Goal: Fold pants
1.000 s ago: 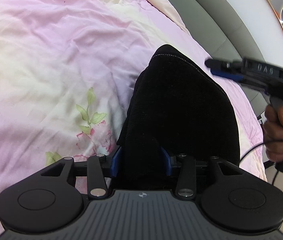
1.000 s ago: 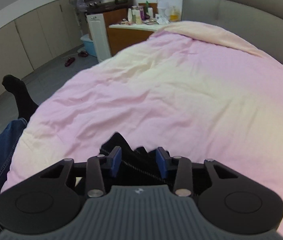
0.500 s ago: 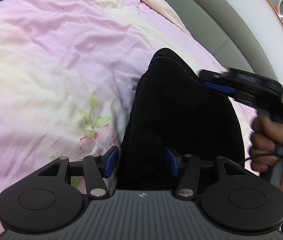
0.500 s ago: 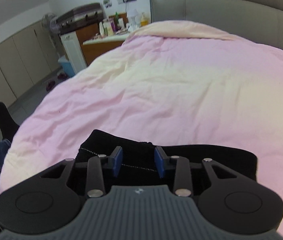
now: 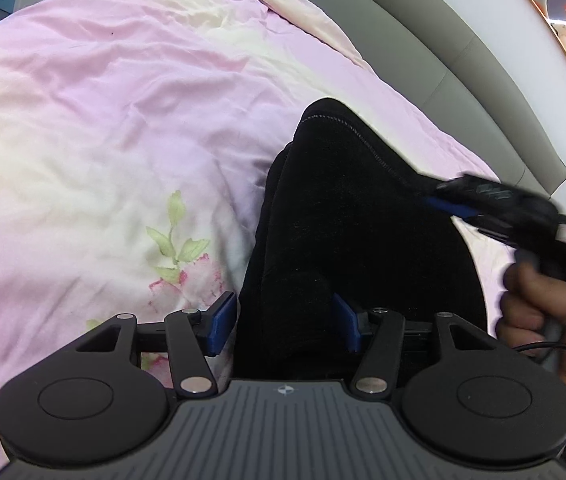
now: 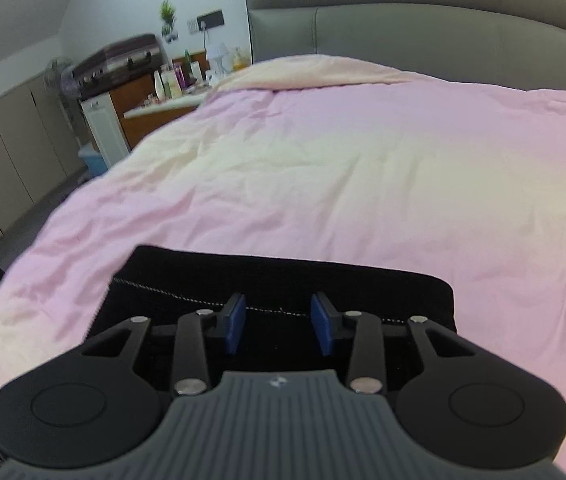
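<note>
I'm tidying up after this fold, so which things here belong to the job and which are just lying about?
Job:
pants, black, lying on the duvet
left gripper, jaws opening around the pants
right gripper, at the stitched edge
duvet, the folding surface

Lying about:
suitcase
bottles
fan
plant

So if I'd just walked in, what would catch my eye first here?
Probably the black pants, a dark folded bundle lying on the big pink bedcover. Next, the two pairs of blue-tipped tongs: the left tongs are opening around the near end of the pants, while the right tongs sit over the stitched edge. The printed flower on the cover, left of the pants, also stands out.
</note>
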